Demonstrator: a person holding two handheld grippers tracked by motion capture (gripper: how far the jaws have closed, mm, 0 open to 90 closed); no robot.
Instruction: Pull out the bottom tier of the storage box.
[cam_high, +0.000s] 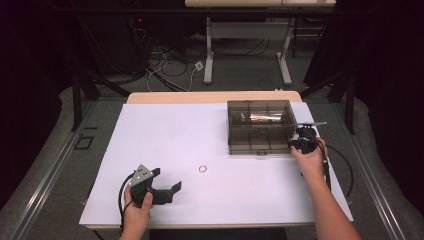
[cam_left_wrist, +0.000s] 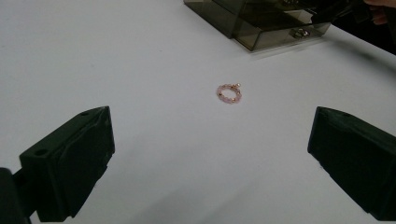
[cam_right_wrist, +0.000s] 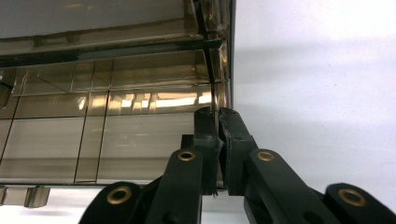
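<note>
The box is smoky, see-through plastic with a hinged lid, inner dividers that split it into compartments, and a small latch on its near wall. It sits toward the far right corner of the surface, its back wall close to the far edge. In the right tool view the lid stands slightly up off the body at the right wall, with a thin gap along the seam. Something pale and shiny lies in a far compartment; I cannot tell what it is.

The bracelet, a small ring of pink beads with a few gold ones, lies flat on the surface near the middle, somewhat toward the near edge, well apart from the box and touching nothing.

Open room: the whole left half of the surface is bare white, and there is free space all around the bracelet. A narrow strip of surface runs between the box and the right edge.

My right tool is closed on the thin edge at the box's right wall, pads pinching it. My left tool hovers near the near left corner, jaws spread wide, holding nothing, aimed at the bracelet.
</note>
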